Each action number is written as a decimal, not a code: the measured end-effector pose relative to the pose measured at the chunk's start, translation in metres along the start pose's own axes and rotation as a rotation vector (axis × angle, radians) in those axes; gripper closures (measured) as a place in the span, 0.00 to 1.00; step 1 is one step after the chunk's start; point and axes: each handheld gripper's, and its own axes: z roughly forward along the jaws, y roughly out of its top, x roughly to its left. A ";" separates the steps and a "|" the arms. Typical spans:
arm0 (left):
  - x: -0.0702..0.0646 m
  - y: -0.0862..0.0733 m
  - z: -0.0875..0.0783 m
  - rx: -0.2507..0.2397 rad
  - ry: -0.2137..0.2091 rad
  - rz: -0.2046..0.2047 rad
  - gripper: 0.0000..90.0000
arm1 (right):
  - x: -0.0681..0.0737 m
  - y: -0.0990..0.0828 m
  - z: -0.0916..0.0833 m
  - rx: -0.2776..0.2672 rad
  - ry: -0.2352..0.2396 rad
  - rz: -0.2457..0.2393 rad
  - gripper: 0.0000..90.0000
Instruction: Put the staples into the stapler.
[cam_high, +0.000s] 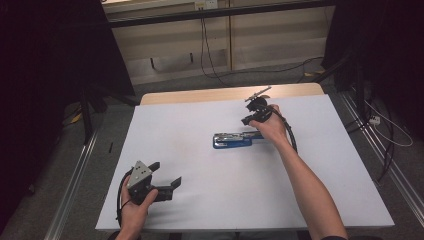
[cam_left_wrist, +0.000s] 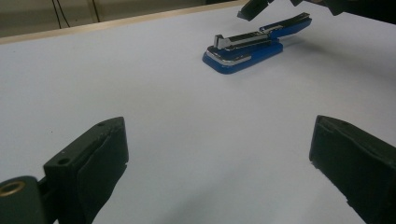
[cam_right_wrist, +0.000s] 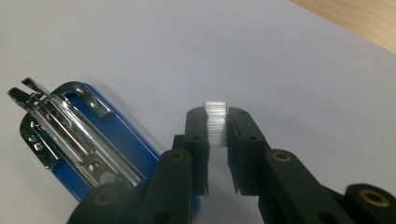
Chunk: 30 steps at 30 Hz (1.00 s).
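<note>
Right gripper is pinching a strip of staples beside the opened blue stapler, mid-table, toward its far edge. Left gripper is waiting, jaws apart, near the front-left corner, bare surface between.

- The worktop is a rectangle under a white sheet; a strip of bare pale wood shows along its far edge
- A blue stapler lies flat on the sheet, right of the worktop's middle, somewhat nearer the far edge than the near one; its metal top arm is swung open above the blue base
</note>
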 end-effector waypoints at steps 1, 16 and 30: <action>0.000 0.000 0.000 -0.001 0.000 -0.001 0.05 | 0.001 0.000 -0.001 -0.016 0.008 -0.002 0.88; 0.001 0.000 -0.001 -0.009 0.001 -0.006 0.06 | 0.008 -0.002 -0.010 -0.087 0.065 -0.039 0.88; 0.002 0.000 -0.001 -0.012 0.008 -0.013 0.05 | 0.028 0.003 -0.020 -0.137 0.120 -0.104 0.88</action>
